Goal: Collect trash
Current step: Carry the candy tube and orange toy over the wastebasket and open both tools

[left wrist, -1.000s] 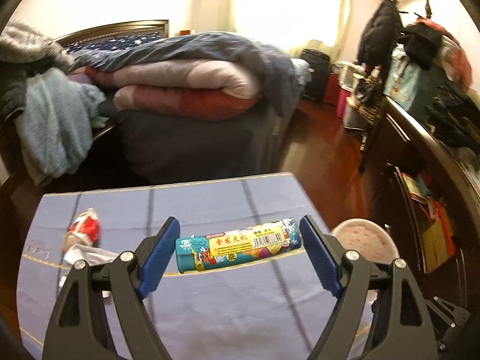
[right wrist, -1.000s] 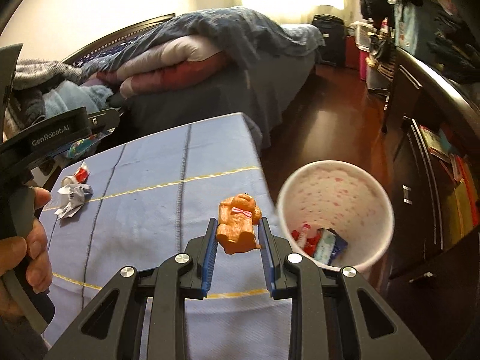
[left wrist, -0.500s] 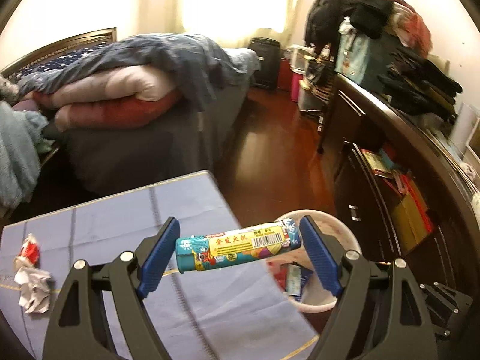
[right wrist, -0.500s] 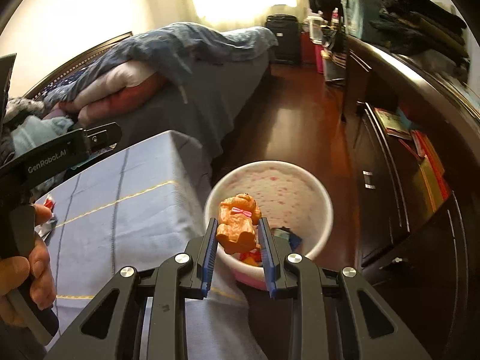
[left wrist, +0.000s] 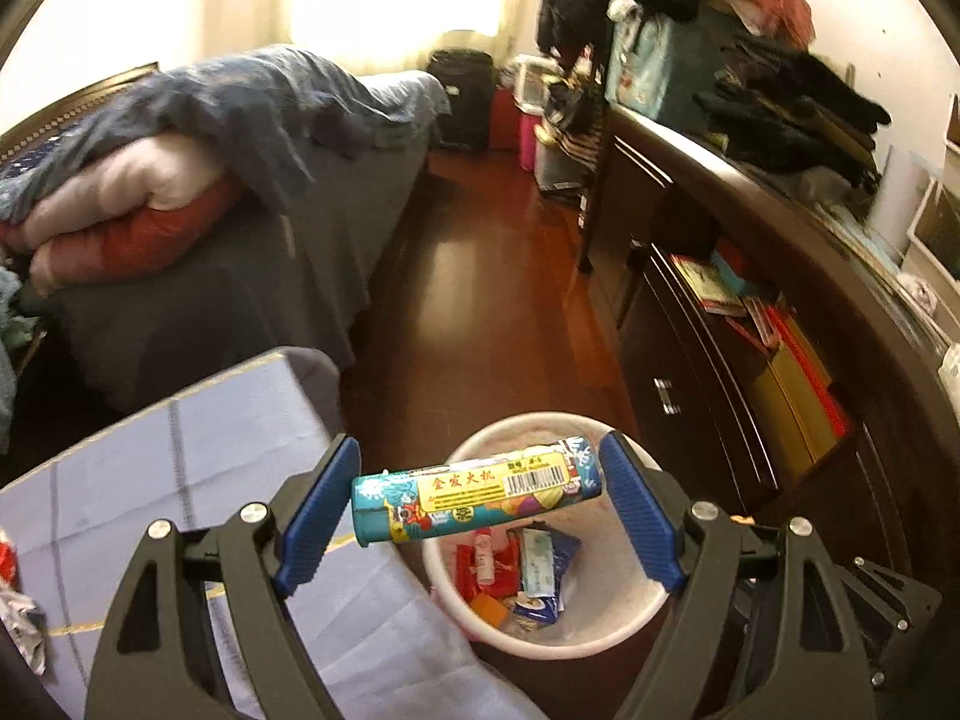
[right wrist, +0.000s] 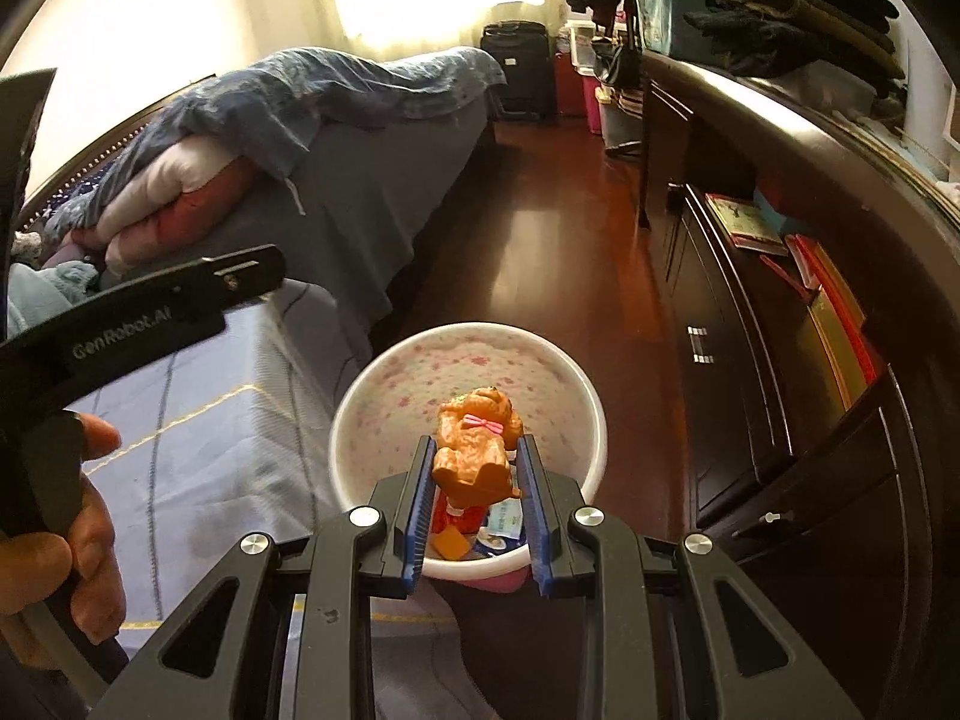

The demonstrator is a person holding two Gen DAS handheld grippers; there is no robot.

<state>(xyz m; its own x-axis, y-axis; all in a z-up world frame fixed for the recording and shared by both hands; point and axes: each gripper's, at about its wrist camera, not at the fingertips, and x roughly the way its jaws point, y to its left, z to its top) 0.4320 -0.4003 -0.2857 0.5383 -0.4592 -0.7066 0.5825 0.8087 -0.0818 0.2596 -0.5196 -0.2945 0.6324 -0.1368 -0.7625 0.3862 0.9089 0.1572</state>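
My left gripper [left wrist: 480, 495] is shut end to end on a teal and yellow printed tube [left wrist: 477, 495], held crosswise above the near rim of a white flower-patterned bin [left wrist: 543, 636]. Several wrappers lie in that bin. In the right wrist view my right gripper [right wrist: 474, 462] is shut on an orange toy bear with a pink bow [right wrist: 477, 441], hanging over the same bin [right wrist: 384, 384]. The left gripper's black body [right wrist: 138, 306] and the hand [right wrist: 66, 540] holding it show at the left of the right wrist view.
A table with a blue cloth [left wrist: 198, 468] lies left of the bin, with crumpled wrappers [left wrist: 18, 612] at its far left edge. A bed with piled quilts [left wrist: 198, 180] stands behind. A dark dresser [left wrist: 750, 360] runs along the right, with wooden floor [left wrist: 492, 300] between.
Both grippers have swung right, off the blue cloth and over the bin, each still holding its item. The bin has grown nearer in both views.
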